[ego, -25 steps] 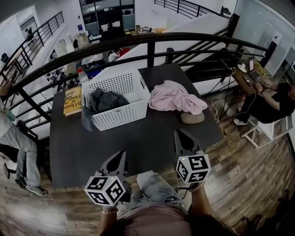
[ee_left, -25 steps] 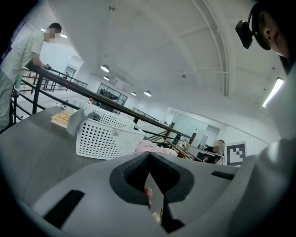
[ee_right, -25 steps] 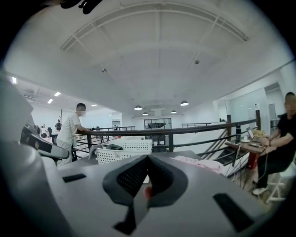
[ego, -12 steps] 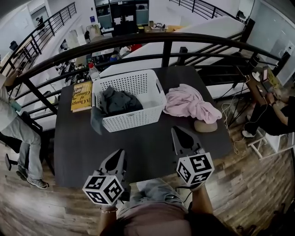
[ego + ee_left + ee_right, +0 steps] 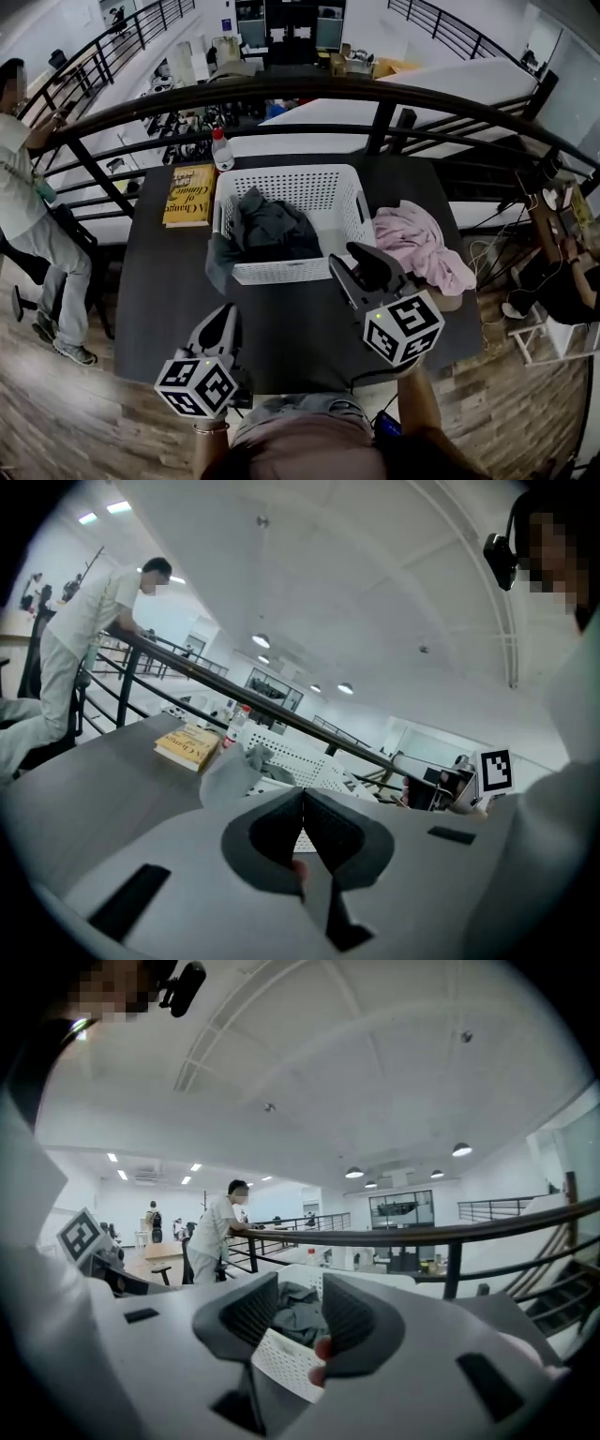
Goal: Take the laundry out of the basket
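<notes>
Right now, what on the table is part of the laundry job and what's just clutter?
Job: white basket, grey clothes inside it, pink garment on the table beside it.
Lying about: yellow book, bottle, both left of the basket.

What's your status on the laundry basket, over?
Left claw shut, empty. Right claw just opening, nothing between its jaws, facing the basket. Grey laundry in basket, pink garment out on table. Nothing in the way.

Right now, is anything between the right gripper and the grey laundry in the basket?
Only the basket's near wall, low; over its rim nothing visible blocks the grey laundry. The jaws of the right gripper have just been opening, empty.
</notes>
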Demonstrator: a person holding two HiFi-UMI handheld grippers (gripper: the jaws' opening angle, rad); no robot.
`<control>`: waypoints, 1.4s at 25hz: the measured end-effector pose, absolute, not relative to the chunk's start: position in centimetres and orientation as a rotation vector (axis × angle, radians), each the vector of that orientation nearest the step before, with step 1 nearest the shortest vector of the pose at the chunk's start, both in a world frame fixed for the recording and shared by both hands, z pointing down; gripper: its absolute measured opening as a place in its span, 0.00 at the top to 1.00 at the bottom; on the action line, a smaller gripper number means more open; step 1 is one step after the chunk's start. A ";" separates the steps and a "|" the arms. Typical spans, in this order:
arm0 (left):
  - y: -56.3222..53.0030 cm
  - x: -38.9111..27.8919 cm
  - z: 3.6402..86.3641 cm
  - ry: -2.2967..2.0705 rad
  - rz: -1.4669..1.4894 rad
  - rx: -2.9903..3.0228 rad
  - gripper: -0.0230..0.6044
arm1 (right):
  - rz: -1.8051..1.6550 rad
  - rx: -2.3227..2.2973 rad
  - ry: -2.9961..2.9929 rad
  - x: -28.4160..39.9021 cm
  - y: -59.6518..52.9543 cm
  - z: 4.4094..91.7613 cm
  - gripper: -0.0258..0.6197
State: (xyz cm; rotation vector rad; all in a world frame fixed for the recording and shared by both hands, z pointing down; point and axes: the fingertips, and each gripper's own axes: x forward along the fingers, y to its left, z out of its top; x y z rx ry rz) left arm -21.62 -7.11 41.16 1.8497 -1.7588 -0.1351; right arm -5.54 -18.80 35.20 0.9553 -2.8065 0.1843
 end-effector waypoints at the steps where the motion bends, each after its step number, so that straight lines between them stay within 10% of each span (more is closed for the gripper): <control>1: -7.3 -22.3 41.2 -1.777 -0.139 1.826 0.97 | 0.182 0.914 -2.815 -6.3 -19.4 35.0 0.72; 35: -8.1 -32.9 46.2 -1.923 -0.225 1.443 0.97 | -0.029 0.045 -2.311 -23.2 -27.8 49.7 0.37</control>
